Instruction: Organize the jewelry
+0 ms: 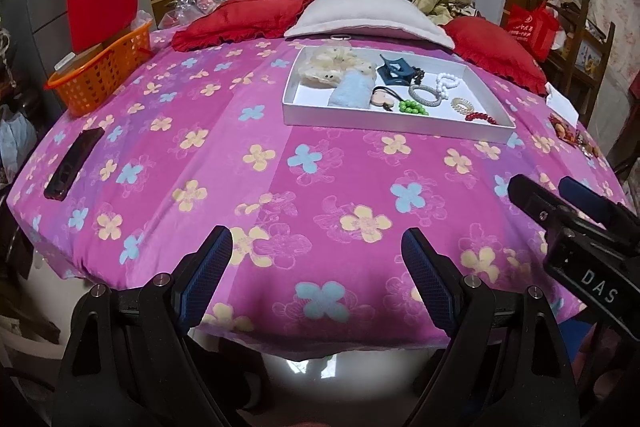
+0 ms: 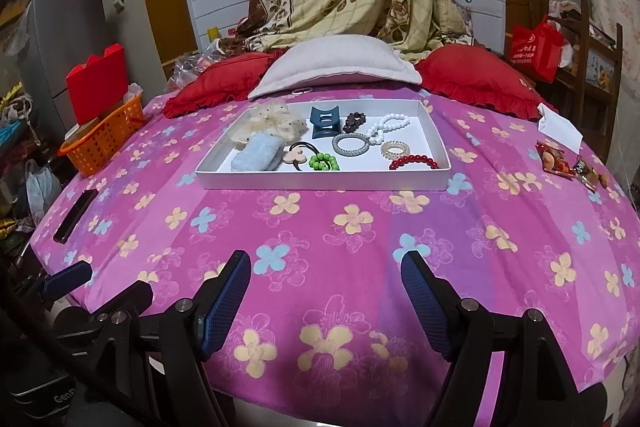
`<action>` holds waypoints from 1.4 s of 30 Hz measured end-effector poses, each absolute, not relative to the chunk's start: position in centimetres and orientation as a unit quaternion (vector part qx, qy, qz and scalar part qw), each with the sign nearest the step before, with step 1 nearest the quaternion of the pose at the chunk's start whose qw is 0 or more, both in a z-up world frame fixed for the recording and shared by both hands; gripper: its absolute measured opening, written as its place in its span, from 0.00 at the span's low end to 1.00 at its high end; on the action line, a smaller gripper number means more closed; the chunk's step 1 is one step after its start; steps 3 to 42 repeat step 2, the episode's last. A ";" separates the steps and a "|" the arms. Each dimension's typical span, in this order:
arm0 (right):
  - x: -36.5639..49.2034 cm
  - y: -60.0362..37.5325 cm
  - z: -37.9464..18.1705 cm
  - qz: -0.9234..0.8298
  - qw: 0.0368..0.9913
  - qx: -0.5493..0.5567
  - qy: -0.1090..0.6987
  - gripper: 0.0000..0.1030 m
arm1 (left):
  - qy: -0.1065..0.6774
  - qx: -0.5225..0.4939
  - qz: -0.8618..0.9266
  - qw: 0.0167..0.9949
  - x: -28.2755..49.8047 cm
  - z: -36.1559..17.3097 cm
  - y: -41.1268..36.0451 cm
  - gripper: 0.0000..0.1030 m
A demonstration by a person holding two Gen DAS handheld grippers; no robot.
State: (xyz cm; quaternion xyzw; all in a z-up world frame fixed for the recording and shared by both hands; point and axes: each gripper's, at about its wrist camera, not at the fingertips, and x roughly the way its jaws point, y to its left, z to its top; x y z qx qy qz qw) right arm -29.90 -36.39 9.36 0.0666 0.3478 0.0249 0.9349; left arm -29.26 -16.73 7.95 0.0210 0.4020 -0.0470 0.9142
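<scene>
Both tools, left (image 1: pixel 316 259) and right (image 2: pixel 326 283), hover with fingers apart and empty over the near edge of the pink bed (image 2: pixel 360 247).
Farther back on the bed, a white tray (image 2: pixel 320 182) holds the bracelets (image 2: pixel 416 161), hair ties (image 2: pixel 324 163) and clip (image 2: pixel 325 123).
</scene>
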 end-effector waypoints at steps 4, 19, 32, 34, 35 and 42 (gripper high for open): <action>-30.1 -36.3 9.3 0.029 0.934 0.066 0.350 0.73 | 0.401 0.019 -0.048 0.915 -29.5 8.1 -16.8 0.84; -30.1 -36.3 9.3 0.029 0.934 0.066 0.350 0.73 | 0.401 0.019 -0.048 0.915 -29.5 8.1 -16.8 0.84; -30.1 -36.3 9.3 0.029 0.934 0.066 0.350 0.73 | 0.401 0.019 -0.048 0.915 -29.5 8.1 -16.8 0.84; -30.1 -36.3 9.3 0.029 0.934 0.066 0.350 0.73 | 0.401 0.019 -0.048 0.915 -29.5 8.1 -16.8 0.84; -30.1 -36.3 9.3 0.029 0.934 0.066 0.350 0.73 | 0.401 0.019 -0.048 0.915 -29.5 8.1 -16.8 0.84; -30.1 -36.3 9.3 0.029 0.934 0.066 0.350 0.73 | 0.401 0.019 -0.048 0.915 -29.5 8.1 -16.8 0.84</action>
